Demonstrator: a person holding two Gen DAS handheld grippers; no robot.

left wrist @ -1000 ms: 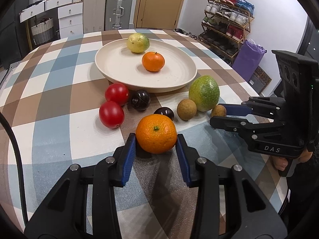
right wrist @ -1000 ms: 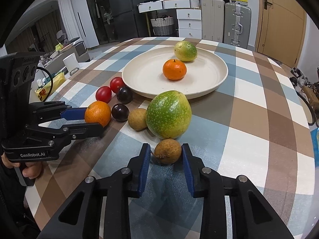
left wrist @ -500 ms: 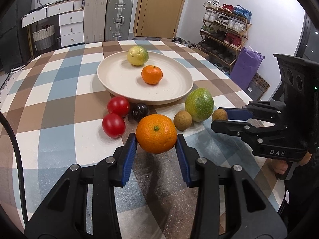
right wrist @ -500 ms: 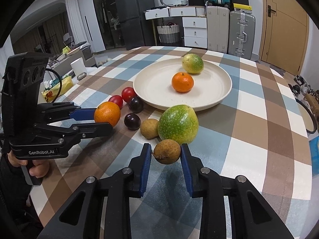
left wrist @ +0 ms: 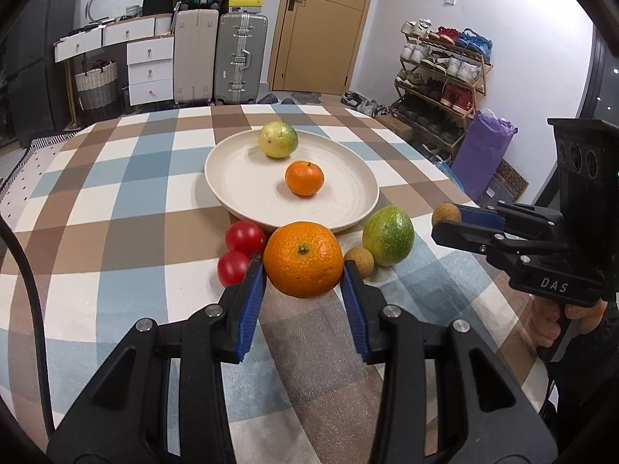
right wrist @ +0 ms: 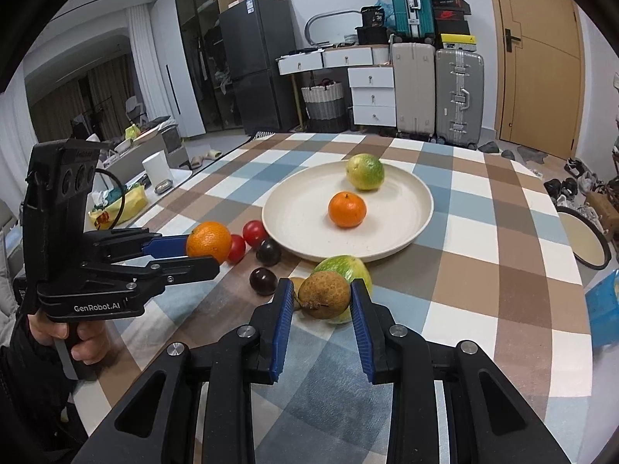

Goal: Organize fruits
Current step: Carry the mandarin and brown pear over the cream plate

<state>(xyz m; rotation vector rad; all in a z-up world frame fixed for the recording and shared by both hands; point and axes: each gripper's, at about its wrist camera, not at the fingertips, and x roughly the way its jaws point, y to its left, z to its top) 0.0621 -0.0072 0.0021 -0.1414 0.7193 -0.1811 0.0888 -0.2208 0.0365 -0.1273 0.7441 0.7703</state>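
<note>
My left gripper (left wrist: 303, 270) is shut on a large orange (left wrist: 303, 259) and holds it above the table, near the front of a cream plate (left wrist: 240, 178). My right gripper (right wrist: 319, 297) is shut on a small brown longan (right wrist: 324, 294), also lifted. On the plate lie a small orange (left wrist: 304, 178) and a yellow-green fruit (left wrist: 277, 140). On the table by the plate are two red tomatoes (left wrist: 244, 236), two dark plums (right wrist: 268, 252), another brown longan (left wrist: 359, 261) and a big green fruit (left wrist: 388, 236).
The table has a checked brown, blue and white cloth (left wrist: 116, 193). Suitcases (left wrist: 241, 58), white drawers (left wrist: 149, 65), a door and a shoe rack (left wrist: 441, 77) stand behind it. A low table with clutter (right wrist: 127, 193) is at the left of the right wrist view.
Both grippers have risen off the table with their fruit, the left with the orange and the right with the longan. The fruit on the table has not moved.
</note>
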